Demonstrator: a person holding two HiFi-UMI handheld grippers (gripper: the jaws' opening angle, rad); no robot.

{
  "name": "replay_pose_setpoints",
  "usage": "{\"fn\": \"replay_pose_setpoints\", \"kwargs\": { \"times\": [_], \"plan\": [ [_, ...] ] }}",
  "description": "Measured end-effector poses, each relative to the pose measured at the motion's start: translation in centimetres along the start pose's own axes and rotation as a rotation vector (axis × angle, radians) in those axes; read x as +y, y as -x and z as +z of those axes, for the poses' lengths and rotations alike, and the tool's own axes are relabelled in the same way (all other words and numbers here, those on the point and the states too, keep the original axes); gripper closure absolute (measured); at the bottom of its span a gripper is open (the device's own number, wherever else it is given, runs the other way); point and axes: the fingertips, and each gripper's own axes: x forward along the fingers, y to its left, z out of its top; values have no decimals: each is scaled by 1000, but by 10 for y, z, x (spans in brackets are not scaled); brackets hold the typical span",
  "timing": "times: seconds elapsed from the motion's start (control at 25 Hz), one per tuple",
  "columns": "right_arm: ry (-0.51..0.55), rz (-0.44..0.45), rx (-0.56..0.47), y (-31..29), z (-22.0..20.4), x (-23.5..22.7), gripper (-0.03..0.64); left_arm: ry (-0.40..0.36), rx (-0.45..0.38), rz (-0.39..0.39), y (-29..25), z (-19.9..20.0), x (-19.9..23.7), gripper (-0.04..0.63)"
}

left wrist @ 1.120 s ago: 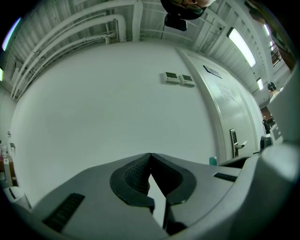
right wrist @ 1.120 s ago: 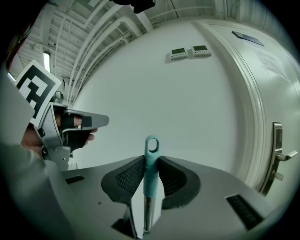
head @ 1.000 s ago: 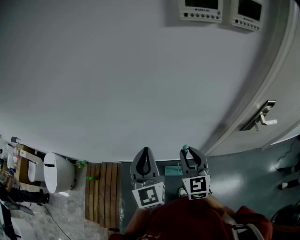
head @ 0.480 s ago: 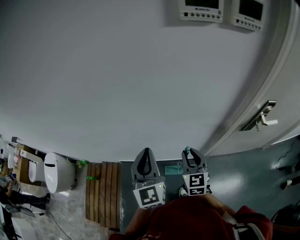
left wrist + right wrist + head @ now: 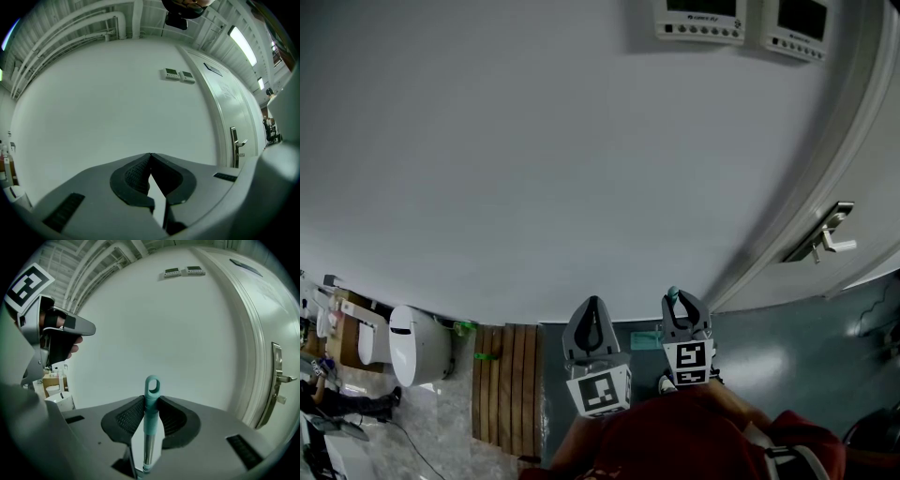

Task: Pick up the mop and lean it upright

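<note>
Grips in the right hand-held gripper (image 5: 151, 403) the mop (image 5: 150, 392), a silver metal pole with a teal plastic end, pressing it from both sides just under the hanging loop. Holds the left hand-held gripper (image 5: 150, 155) clenched on nothing, just beside the right one.

Shows almost no change from a second ago in the head view: only a slight sinking of the right hand-held gripper, with the same grip and the loop at the same place, close before the plain white wall (image 5: 581, 169). Seems to rest the lower end on the grey floor (image 5: 778, 347), at a pale teal flat piece (image 5: 645, 340), probably the mop head.

Suggests that the lifting is done and the pole stands about upright. Remains to tip the top against the wall, left of the white door (image 5: 862, 159), and then to let go slowly.
</note>
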Motion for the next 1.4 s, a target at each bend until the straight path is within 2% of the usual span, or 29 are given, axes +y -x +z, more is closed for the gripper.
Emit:
{"fn": "replay_pose_setpoints", "kwargs": {
  "times": [0.84,1.28,1.4],
  "plan": [
    [-11,-78,25,-90,11,-25,503,10,36,8,10,-8,7,583],
    [-2,-104,43,-94,11,-25,499,22,45,10,12,-12,8,583],
    [-26,-89,37,-94,16,-22,460,21,52,7,12,-15,6,583]
  ]
}}
